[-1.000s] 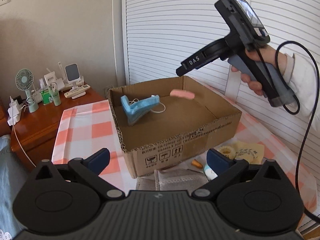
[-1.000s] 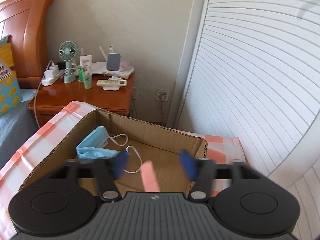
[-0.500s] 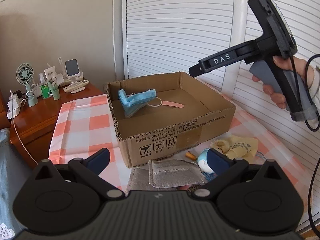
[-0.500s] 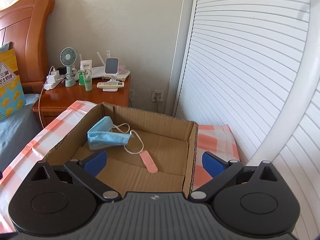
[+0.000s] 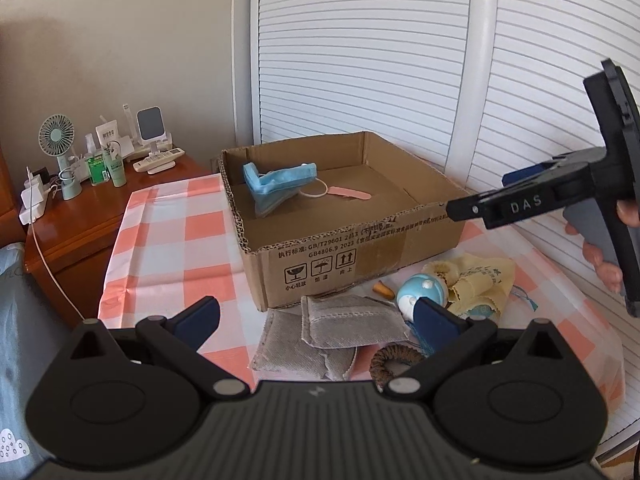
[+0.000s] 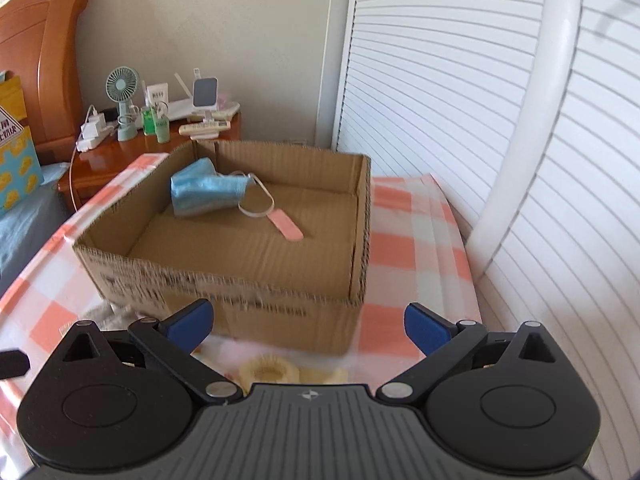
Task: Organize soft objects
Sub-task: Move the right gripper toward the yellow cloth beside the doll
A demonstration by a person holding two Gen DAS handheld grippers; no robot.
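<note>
An open cardboard box [image 5: 360,256] [image 6: 224,300] stands on the checked tablecloth. Inside lie a blue face mask [image 5: 276,188] [image 6: 206,192] and a pink strip [image 5: 352,193] [image 6: 286,227]. In front of the box lie grey cloth pouches [image 5: 344,322], a light blue ball toy [image 5: 420,294], a yellow cloth [image 5: 476,280], a small orange piece [image 5: 383,289] and a brown woven ring [image 5: 394,364]. My left gripper [image 5: 316,318] is open and empty above the pouches. My right gripper [image 6: 308,322] is open and empty in front of the box; a cream ring [image 6: 268,372] lies below it.
A wooden nightstand [image 5: 92,216] at the left holds a small fan [image 5: 58,140], bottles, a remote and chargers. White louvred doors [image 5: 360,60] stand behind the table. A bed headboard [image 6: 44,52] shows at the far left.
The pink strip dropped from the right gripper into the box beside the mask. Both grippers then pulled back from the box towards the table's front; the right gripper now sits lower.
</note>
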